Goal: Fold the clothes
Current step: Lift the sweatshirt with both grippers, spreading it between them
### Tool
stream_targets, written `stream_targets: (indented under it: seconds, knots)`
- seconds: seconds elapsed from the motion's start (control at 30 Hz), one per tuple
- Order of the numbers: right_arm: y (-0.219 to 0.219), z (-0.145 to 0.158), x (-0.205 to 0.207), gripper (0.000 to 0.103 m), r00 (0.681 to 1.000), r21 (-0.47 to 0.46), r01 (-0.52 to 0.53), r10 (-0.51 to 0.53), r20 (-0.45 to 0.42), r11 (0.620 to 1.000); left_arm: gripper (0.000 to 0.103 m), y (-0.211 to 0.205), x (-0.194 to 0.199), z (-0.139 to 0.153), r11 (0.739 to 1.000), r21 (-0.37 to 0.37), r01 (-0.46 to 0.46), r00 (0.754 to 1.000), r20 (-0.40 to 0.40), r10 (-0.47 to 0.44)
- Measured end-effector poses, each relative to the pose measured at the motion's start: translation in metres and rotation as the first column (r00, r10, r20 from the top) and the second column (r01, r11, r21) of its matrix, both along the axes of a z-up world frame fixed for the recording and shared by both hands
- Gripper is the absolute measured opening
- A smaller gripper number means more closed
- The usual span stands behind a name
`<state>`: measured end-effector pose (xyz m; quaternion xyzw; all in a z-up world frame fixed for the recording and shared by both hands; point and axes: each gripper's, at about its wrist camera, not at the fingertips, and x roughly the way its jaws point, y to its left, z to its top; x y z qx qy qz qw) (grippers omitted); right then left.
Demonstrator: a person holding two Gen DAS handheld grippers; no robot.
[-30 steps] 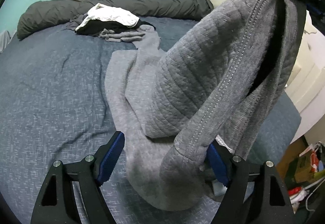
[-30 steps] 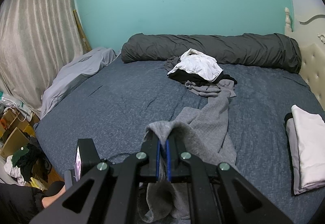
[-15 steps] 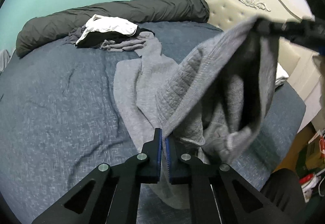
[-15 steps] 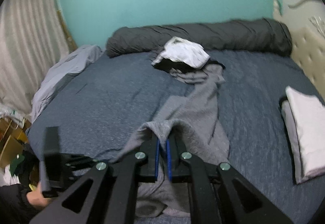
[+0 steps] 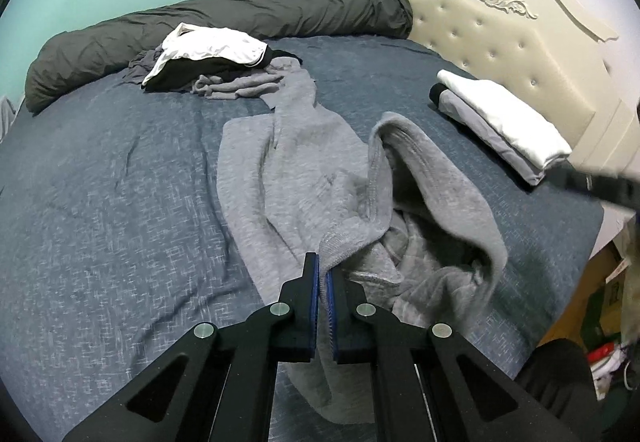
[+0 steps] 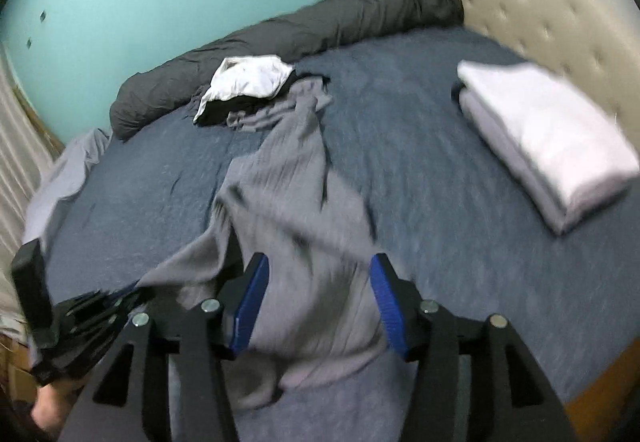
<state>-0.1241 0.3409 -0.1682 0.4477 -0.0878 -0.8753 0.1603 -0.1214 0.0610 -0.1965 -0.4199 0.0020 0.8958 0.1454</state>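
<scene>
The left gripper [image 5: 322,276], low centre of its frame, had closed from wide open and pinched a hem of the grey garment [image 5: 304,177]. The right gripper [image 6: 316,302] had just been opening; its blue pads [image 6: 250,302] stood apart, with cloth lying between them but unpressed. The corner it had held high now slumped in a mound on the blue bedspread [image 5: 100,181], at frame centre. Judgement: one hold was released and the garment laid down, so spreading it flat should come before any fold.
</scene>
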Motion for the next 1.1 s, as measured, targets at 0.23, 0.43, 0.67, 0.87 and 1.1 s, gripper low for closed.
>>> stream_targets:
  seconds: [0.23,0.43,0.67,0.87,1.1]
  knots:
    - [-0.044,-0.021,0.005,0.063,0.991,-0.017,-0.065,0.066,0.113,0.998,0.004,0.000,0.006,0.004,1.000,0.001,-0.015,1.000,-0.005,0.015]
    - [-0.077,-0.041,-0.003,0.063,0.974,0.066,-0.099,0.084,0.209,0.993,0.004,-0.004,0.008,0.008,1.000,-0.002,-0.022,1.000,-0.007,0.022]
    - [-0.068,-0.057,-0.006,0.013,0.972,0.136,-0.095,0.063,0.225,0.986,0.004,-0.010,0.008,0.011,0.999,-0.001,-0.043,0.999,-0.022,0.043]
    - [-0.042,-0.032,-0.007,0.009,0.989,0.090,-0.067,0.054,0.135,0.994,0.004,-0.024,0.007,0.025,0.996,0.016,-0.092,0.994,-0.056,0.093]
    - [-0.033,0.040,-0.009,0.009,0.995,0.049,-0.095,0.096,-0.026,0.994,0.004,-0.029,0.007,0.077,0.994,0.018,-0.111,0.983,-0.143,0.113]
